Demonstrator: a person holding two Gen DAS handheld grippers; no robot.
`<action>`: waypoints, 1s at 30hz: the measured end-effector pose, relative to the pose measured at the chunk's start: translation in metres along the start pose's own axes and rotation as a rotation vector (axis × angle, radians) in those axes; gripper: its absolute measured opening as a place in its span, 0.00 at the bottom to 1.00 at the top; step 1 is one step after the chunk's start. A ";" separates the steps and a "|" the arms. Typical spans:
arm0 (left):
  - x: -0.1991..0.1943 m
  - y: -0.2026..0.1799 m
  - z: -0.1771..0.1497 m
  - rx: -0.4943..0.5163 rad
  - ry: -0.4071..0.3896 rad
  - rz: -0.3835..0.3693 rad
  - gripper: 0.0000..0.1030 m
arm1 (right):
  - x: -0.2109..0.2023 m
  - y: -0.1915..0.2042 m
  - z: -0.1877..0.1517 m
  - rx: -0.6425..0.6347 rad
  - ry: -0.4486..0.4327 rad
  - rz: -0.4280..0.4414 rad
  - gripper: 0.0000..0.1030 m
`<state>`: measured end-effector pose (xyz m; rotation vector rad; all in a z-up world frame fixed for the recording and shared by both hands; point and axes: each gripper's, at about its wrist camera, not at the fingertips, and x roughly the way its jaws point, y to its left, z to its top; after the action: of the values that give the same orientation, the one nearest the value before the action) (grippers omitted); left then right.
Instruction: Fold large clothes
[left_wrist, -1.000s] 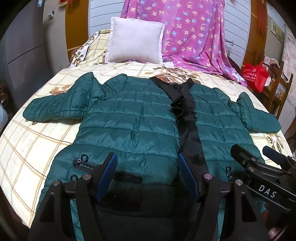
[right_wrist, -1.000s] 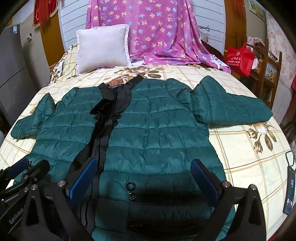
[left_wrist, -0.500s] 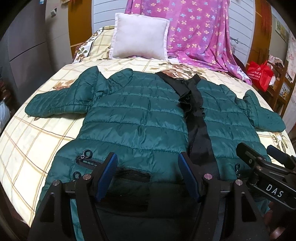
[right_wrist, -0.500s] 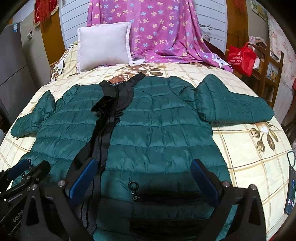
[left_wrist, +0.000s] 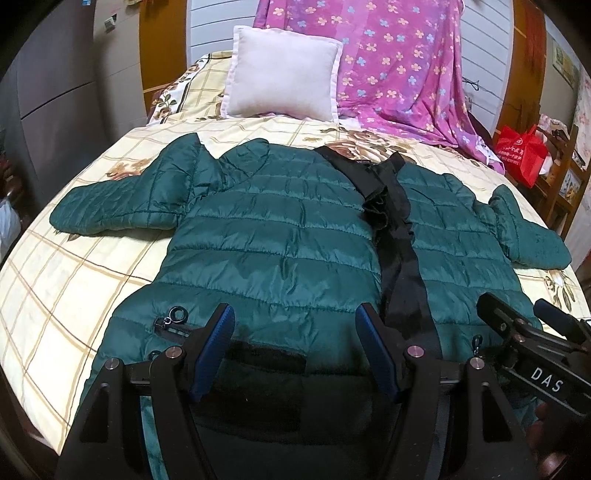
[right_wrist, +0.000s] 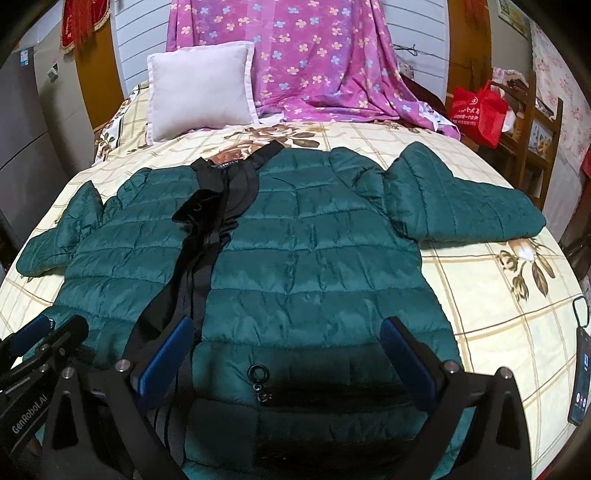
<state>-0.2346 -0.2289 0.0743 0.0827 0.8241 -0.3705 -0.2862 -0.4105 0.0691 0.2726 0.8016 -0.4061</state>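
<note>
Both tools sit over the hem of the jacket (left_wrist: 280, 240), nearest me. Left gripper (left_wrist: 295, 347): jaws wide apart, nothing between them, blue pads (left_wrist: 214, 343) hanging above the hem just left of the jacket's black front strip (left_wrist: 402, 266). Right gripper (right_wrist: 288, 358): jaws also wide apart, empty, over the hem on the other side of that strip, with a ring zipper pull (right_wrist: 258, 373) between its fingers. No contact with the fabric that I can make out from either view.

Change over the last second: small. Both grippers have drifted slightly forward and up the jacket; the zipper pulls sit a bit lower in view than a second ago. Jaw opening looks the same. The jacket itself has not shifted or creased.

Meaning, as I judge it: the fold has not started; this is still approach or lining up, likely choosing a grab point at the hem or a sleeve.

Jacket lies flat, front up, in the middle of the bed (left_wrist: 74, 280), both sleeves spread out to the sides. Right of the jacket, at the bed's edge, a phone (right_wrist: 581, 365). Beyond the jacket's collar, a white pillow (left_wrist: 284, 74) and a purple flowered blanket (left_wrist: 399, 66). Far right of the jacket, off the bed, a red bag (right_wrist: 478, 110).
</note>
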 end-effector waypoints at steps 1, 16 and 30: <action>0.000 0.000 0.000 0.000 0.000 -0.001 0.36 | 0.000 0.000 0.000 0.001 -0.001 -0.001 0.99; -0.001 0.008 -0.001 -0.024 0.005 -0.006 0.36 | 0.001 0.010 -0.002 -0.047 0.016 -0.026 0.99; -0.013 0.008 -0.013 -0.011 0.023 -0.014 0.36 | -0.021 0.016 -0.017 -0.043 0.011 0.052 0.99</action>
<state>-0.2486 -0.2146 0.0743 0.0715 0.8497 -0.3789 -0.3028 -0.3843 0.0746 0.2550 0.8119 -0.3382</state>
